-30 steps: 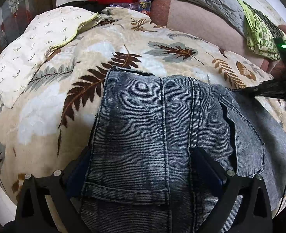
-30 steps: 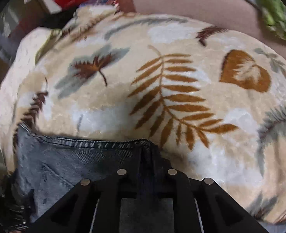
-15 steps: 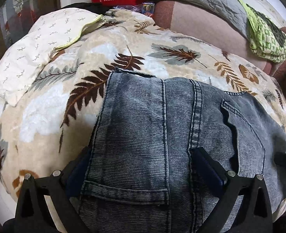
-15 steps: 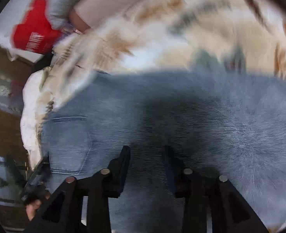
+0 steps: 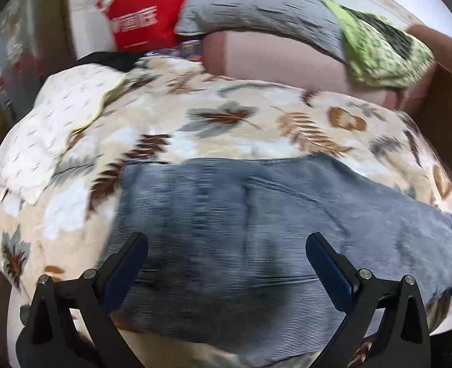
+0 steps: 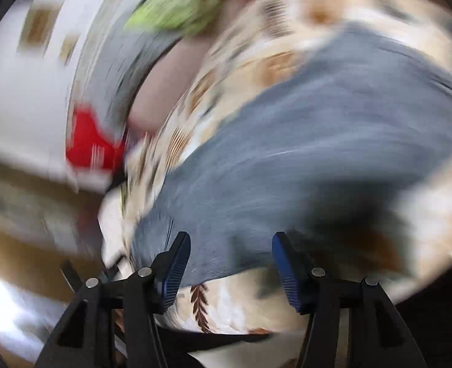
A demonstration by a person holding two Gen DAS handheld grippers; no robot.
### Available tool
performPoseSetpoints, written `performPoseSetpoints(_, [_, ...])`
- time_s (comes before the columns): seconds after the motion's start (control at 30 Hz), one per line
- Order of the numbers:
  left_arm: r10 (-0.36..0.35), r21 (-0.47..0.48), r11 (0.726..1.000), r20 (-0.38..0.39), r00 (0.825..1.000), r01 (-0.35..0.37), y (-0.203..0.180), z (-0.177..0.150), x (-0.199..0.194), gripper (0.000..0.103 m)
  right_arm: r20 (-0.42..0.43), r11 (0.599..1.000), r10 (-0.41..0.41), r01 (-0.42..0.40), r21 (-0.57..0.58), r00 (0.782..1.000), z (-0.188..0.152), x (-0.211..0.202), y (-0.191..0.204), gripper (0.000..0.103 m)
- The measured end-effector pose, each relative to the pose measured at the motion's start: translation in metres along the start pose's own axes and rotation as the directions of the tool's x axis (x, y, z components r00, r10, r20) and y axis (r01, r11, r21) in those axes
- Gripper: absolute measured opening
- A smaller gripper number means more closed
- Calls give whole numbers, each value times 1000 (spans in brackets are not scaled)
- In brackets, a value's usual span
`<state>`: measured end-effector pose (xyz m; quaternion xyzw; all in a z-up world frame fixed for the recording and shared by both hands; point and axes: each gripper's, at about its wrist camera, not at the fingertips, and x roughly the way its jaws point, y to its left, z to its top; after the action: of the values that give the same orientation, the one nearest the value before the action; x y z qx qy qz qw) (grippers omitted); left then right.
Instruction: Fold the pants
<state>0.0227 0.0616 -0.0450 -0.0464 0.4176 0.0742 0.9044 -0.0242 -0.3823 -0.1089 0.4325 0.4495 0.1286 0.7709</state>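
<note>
Claws first: the left claw [image 5: 226, 257] is spread wide over the jeans [image 5: 256, 214], pinching nothing, and the right claw [image 6: 230, 263] is also spread, empty, above the near edge of the denim. A second ago the right one was pressed together on the fabric and the left sat low astride it; both have since let go and pulled back (the right view is badly smeared by the swing). The jeans lie as a flat, wide slab across the leaf blanket [image 5: 226, 128], near its front edge. My guess is a fold has just been laid down and released.
</note>
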Motion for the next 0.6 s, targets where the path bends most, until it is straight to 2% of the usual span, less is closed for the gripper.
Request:
performPoseSetpoints(0.03, [-7,14,1000,-4,1000,7,-9,1,1,103,34,997,-19,16,77,999,3,-13,-21,59])
performPoseSetpoints(0.13, [-55,54,997,-19,998,56,-44,3,6,103,99,978,-78,56,203,992,14,-38,-59,61])
performPoseSetpoints(0.2, [-80,78,994,-26,996,82,-65,3,6,103,131,960,-75,36,278,989,24,-48,-79,60])
performPoseSetpoints(0.33, [-136,147,979,-51,989,142,-109,3,8,103,153,933,-43,-15,359,987,42,-47,-92,61])
performPoseSetpoints(0.47, [-186,206,958,-92,978,202,-152,1,12,103,164,919,-65,-5,395,984,55,-48,-96,61])
performPoseSetpoints(0.6, [-196,264,938,-124,973,223,-187,-5,19,103,183,910,-73,-10,415,980,59,-51,-100,61])
